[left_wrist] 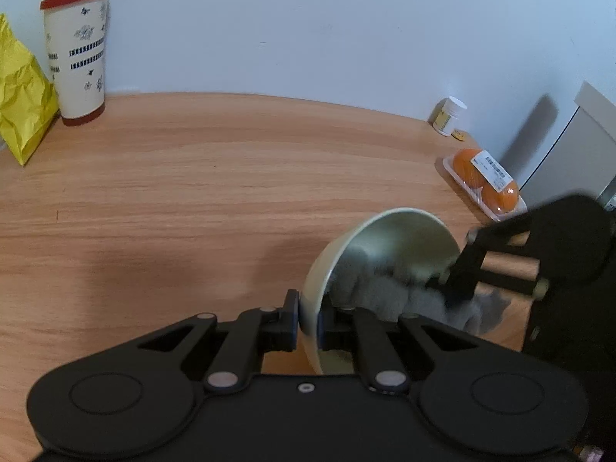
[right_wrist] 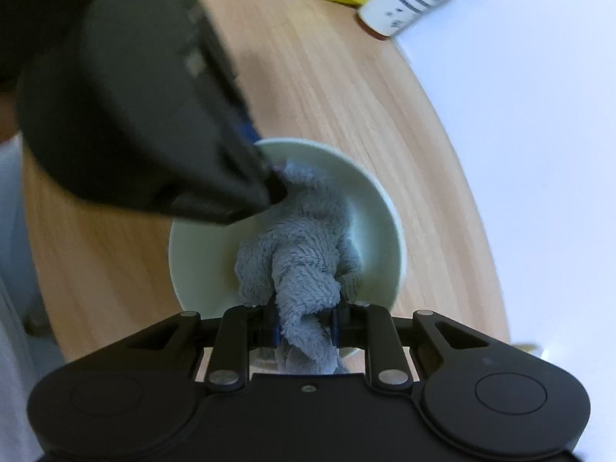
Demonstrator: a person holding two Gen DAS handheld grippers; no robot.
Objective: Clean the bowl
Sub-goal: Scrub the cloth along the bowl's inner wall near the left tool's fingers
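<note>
Wood table (left_wrist: 192,192) – one bowl (left_wrist: 385,238) tilted, rim clamped in left tongs (left_wrist: 308,321); right tongs (right_wrist: 306,325) grip one grey cloth (right_wrist: 300,254).

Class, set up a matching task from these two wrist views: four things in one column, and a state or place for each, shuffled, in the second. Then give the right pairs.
Things
1. bowl
2. grey cloth
3. yellow bag
4. packed oranges

States or places
A. beside the red-lidded tumbler
B. tilted, rim clamped by the left gripper
C. on a wrapped tray at the table edge
D. pressed inside the bowl, held by the right gripper

Pairs: 1-B, 2-D, 3-A, 4-C
</note>
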